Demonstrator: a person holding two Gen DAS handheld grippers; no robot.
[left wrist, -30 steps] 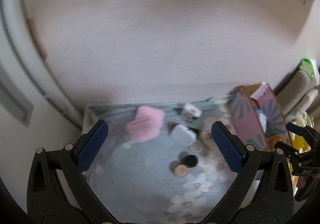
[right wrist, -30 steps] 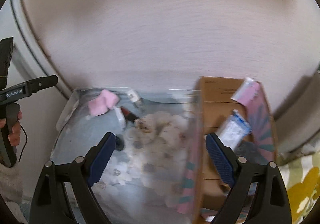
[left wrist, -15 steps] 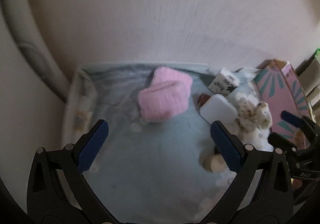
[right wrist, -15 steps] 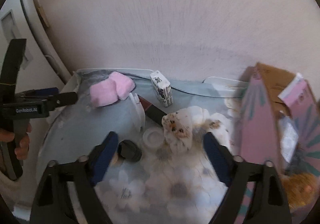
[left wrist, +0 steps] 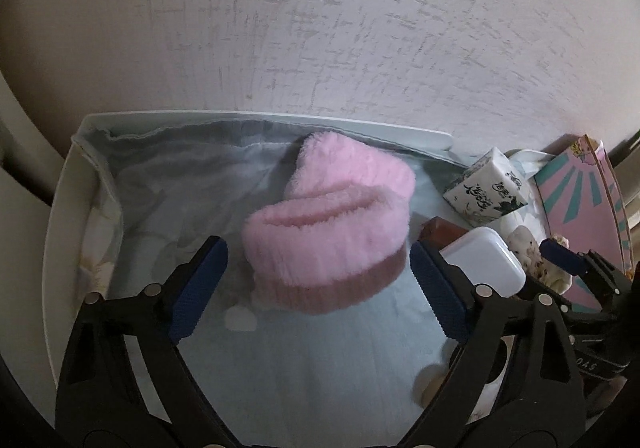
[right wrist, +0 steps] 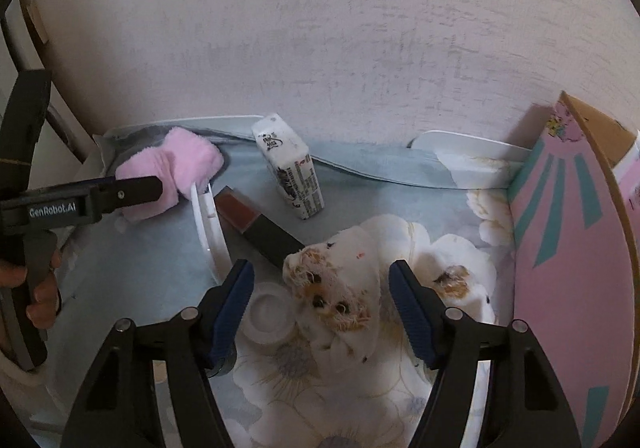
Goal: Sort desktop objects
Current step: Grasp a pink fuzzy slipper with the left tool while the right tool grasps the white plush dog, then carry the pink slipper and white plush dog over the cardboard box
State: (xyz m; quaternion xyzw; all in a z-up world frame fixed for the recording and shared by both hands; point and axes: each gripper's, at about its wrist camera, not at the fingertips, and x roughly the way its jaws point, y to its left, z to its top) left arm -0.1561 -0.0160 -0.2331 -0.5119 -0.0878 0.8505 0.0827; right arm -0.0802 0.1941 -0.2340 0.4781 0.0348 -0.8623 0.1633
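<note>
Left gripper (left wrist: 316,260) points forward and slightly down over the blue floral cloth (left wrist: 304,376), jaws spread wide, nothing held. The folded pink fluffy sock (left wrist: 332,232) sits directly between and just ahead of its blue pads (left wrist: 200,284), not touching either as far as visible. To the right of its right finger: a white rounded case (left wrist: 484,268), a brown-red block behind that, and a small tissue pack (left wrist: 486,189) farther forward-right.

Right gripper (right wrist: 320,304) also angles down, jaws wide apart and empty, straddling the head of a white plush cat (right wrist: 340,296); contact with the pads cannot be told. A small white round lid (right wrist: 268,316) lies just inside its left finger. A lipstick (right wrist: 256,226) lies ahead-left, the tissue pack beyond it. A pink patterned box (right wrist: 568,256) stands to its right. Far left in this view, a hand (right wrist: 42,292) grips the left gripper's handle.
</note>
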